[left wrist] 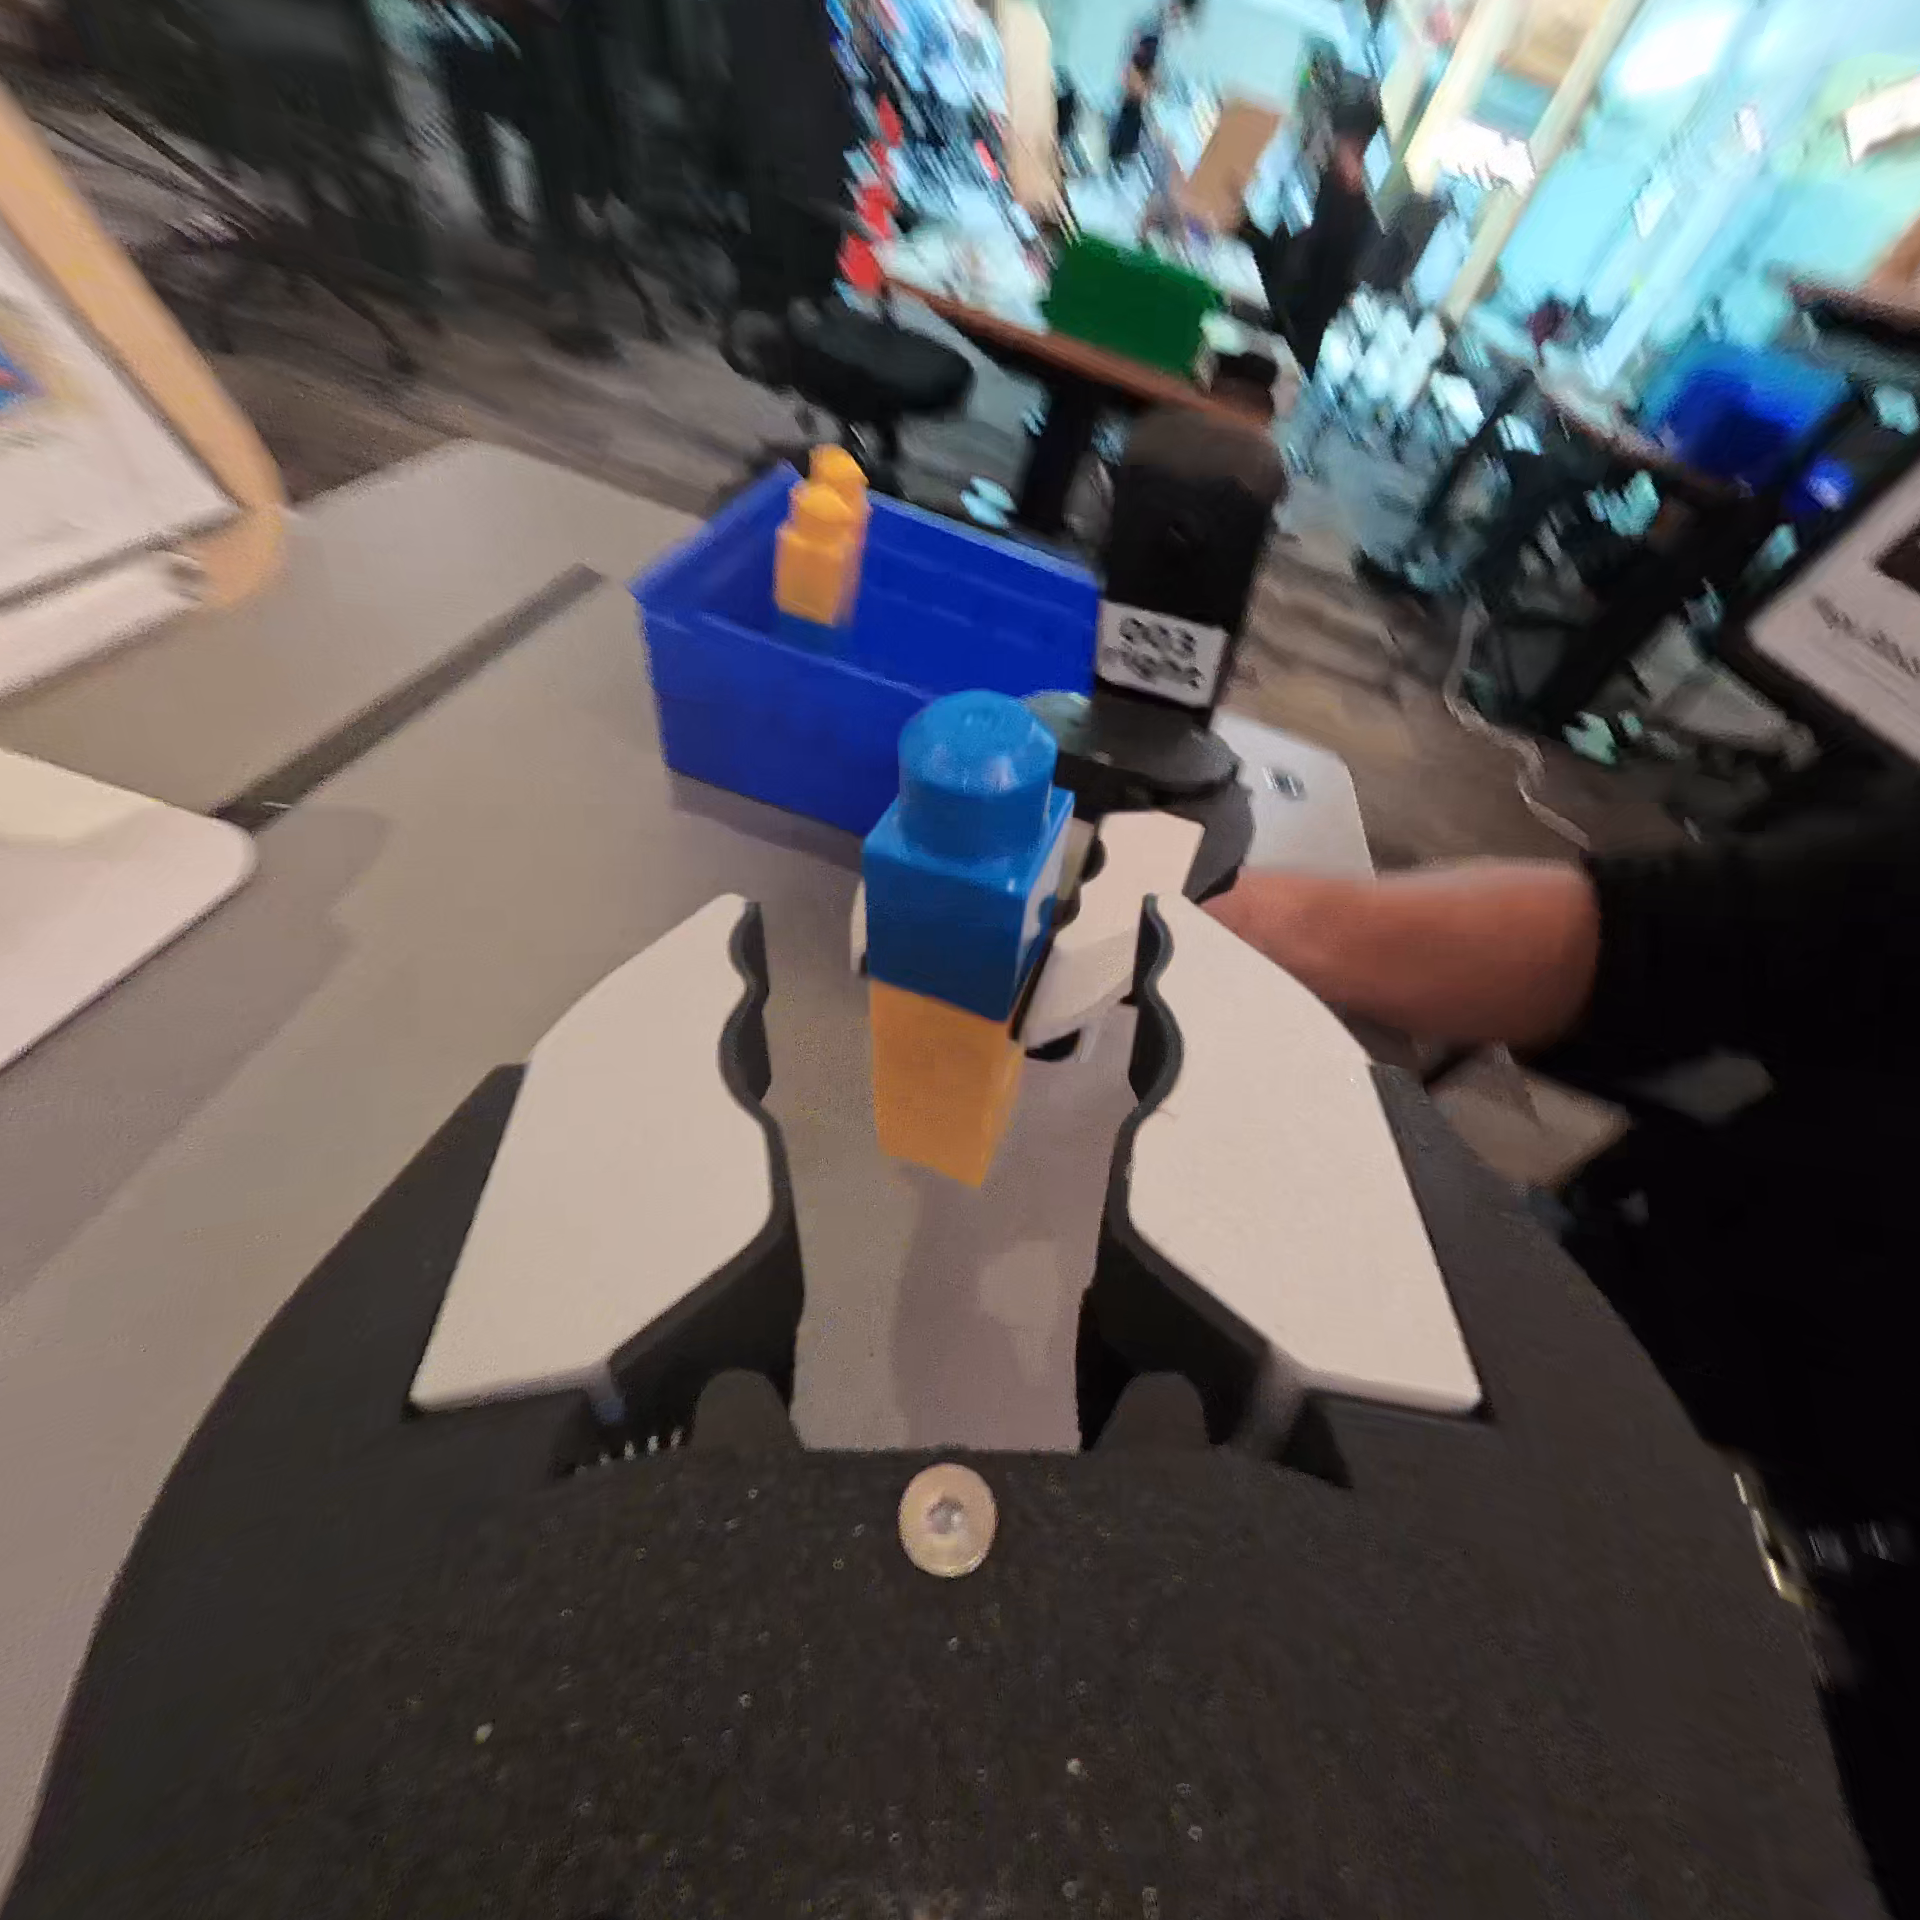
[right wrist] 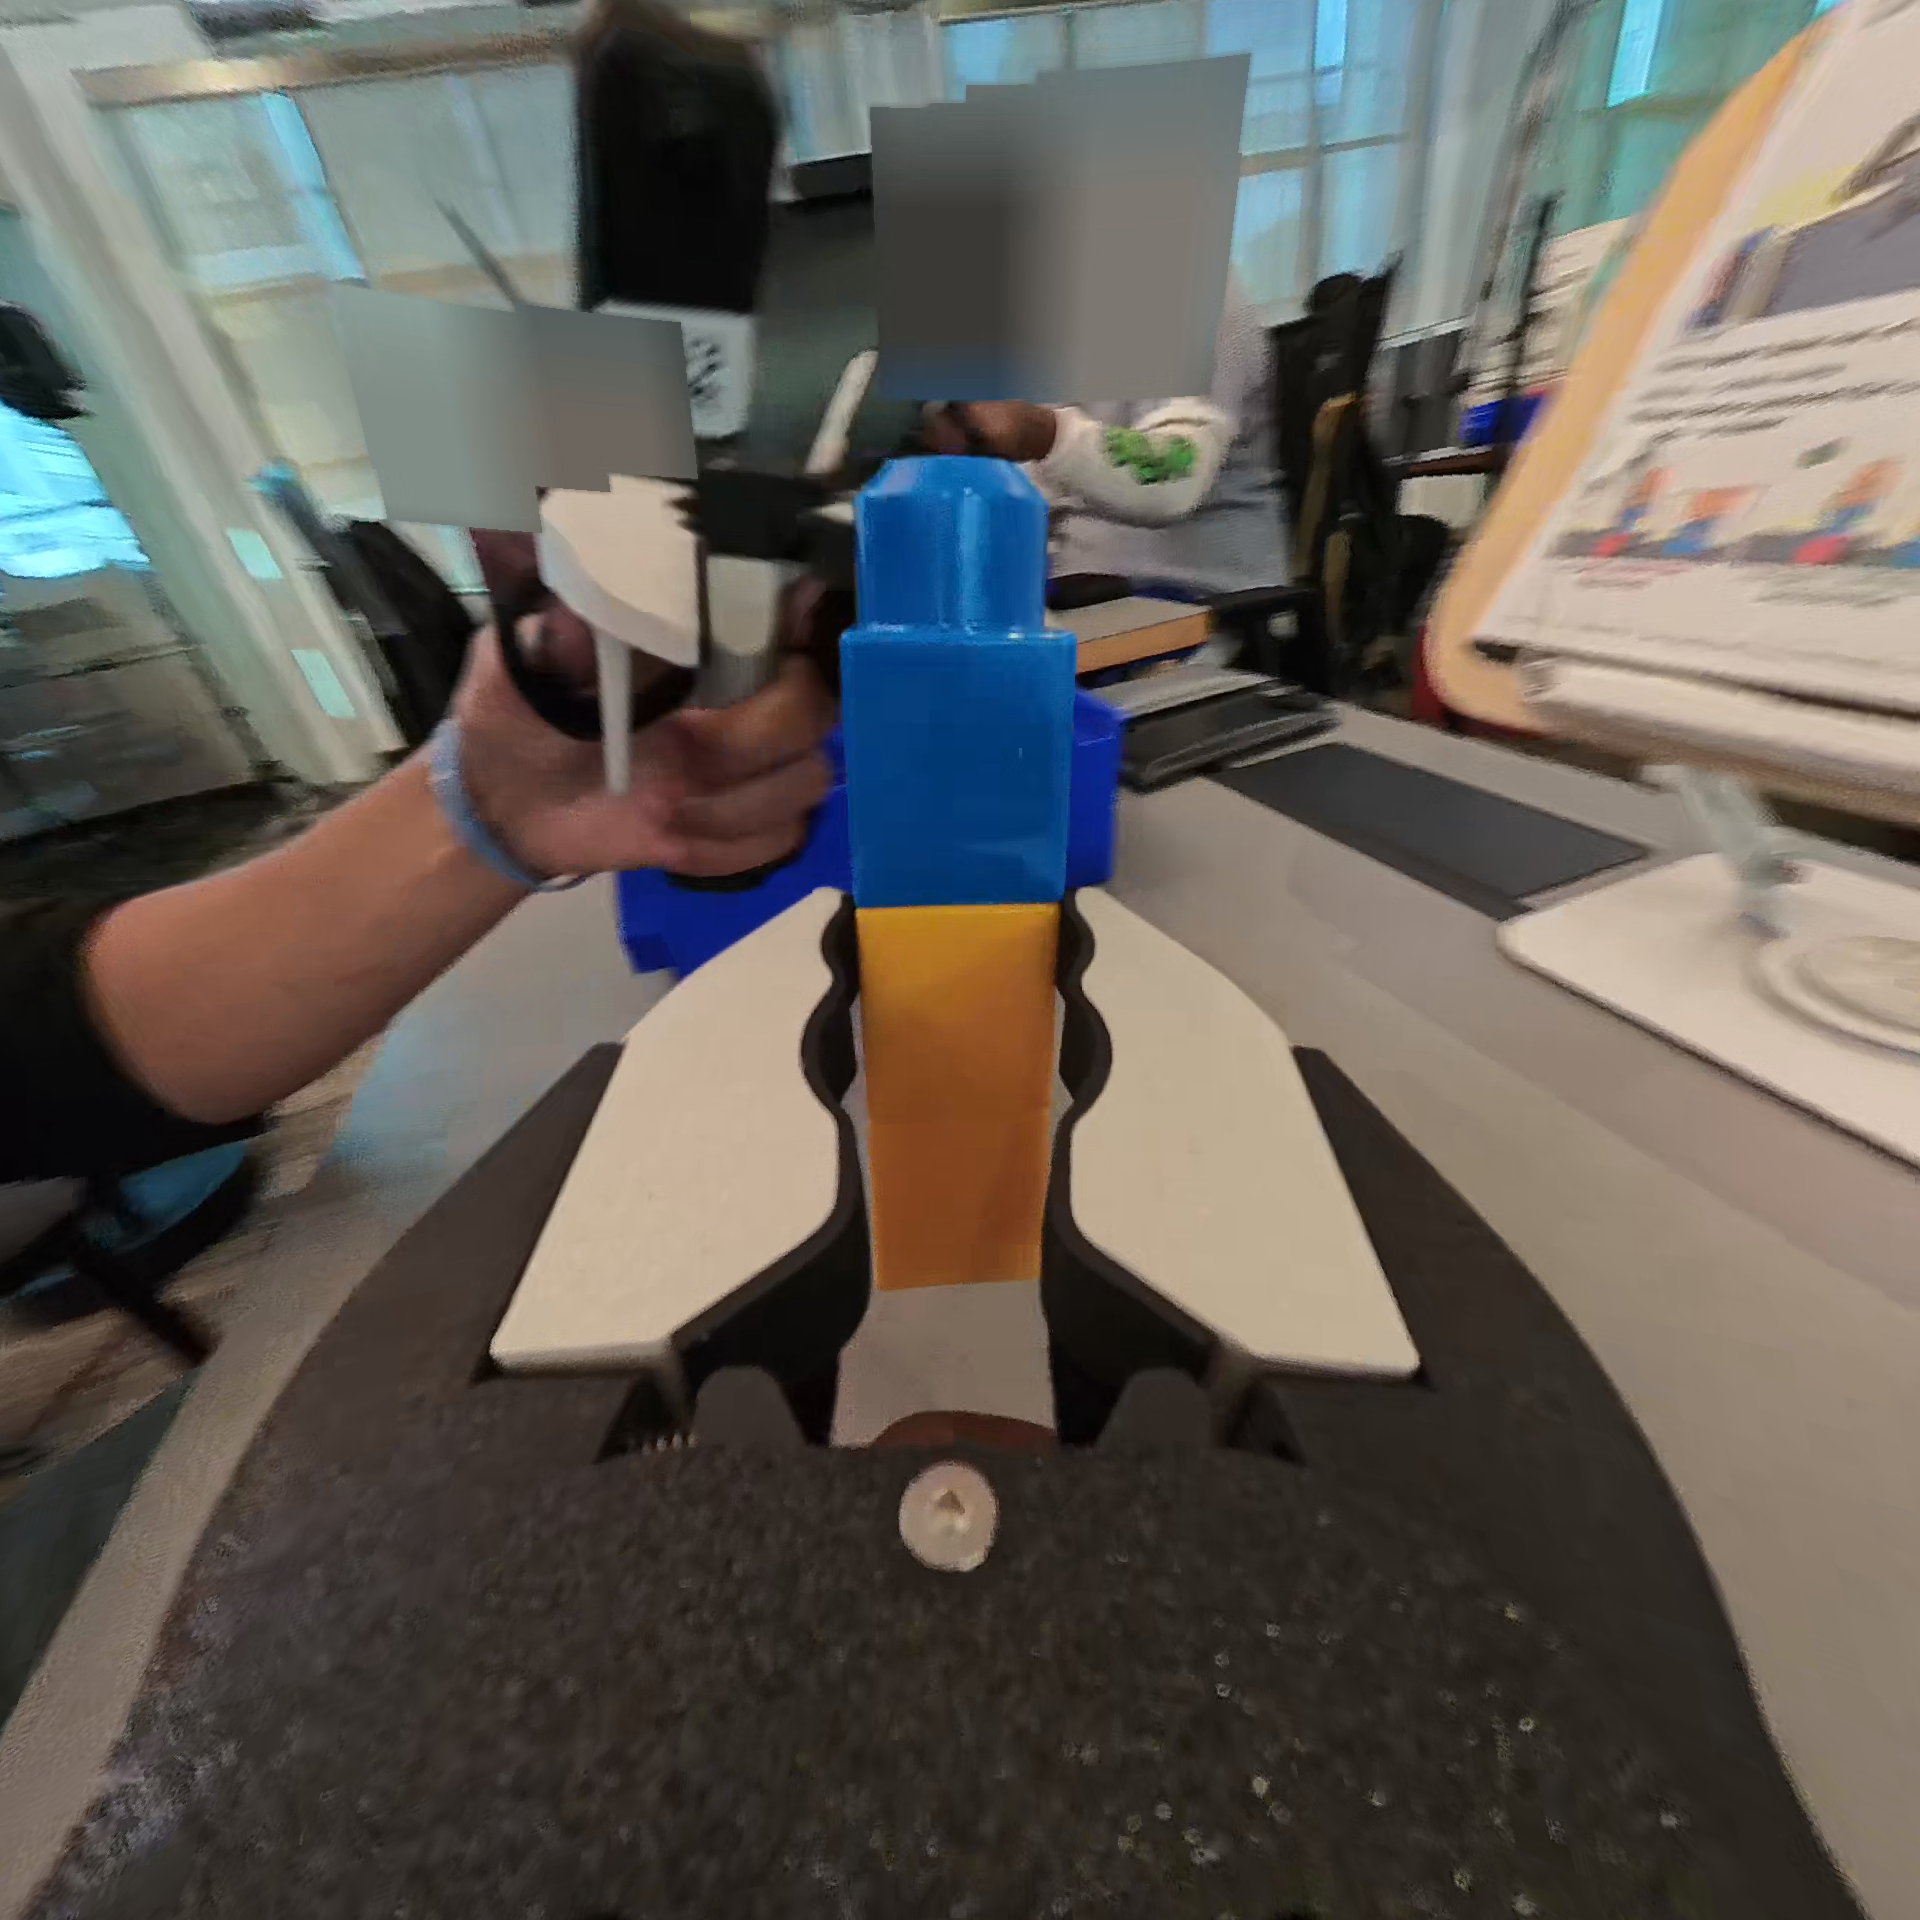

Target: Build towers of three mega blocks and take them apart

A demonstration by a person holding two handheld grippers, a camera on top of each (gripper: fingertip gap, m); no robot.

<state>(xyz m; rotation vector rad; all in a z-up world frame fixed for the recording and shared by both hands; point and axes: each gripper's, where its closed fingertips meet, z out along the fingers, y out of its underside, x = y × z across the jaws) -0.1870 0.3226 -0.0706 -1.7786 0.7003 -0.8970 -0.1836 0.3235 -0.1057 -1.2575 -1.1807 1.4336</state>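
on the grey table (left wrist: pixel 436 935), right gripper (right wrist: pixel 956 1029) pinches a blue-and-orange block tower (right wrist: pixel 956 935); left gripper (left wrist: pixel 951 997) spread; blue bin (left wrist: pixel 810 665) behind, blurred workshop beyond.

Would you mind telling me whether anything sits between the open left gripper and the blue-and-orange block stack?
Nothing visible does. The left gripper faces the stack with only bare table under the gap. The right gripper clamps the orange block from the far side; the blue block above stays free.

The blue bin (right wrist: pixel 1096 790) sits mostly hidden behind the tower (right wrist: pixel 956 894).
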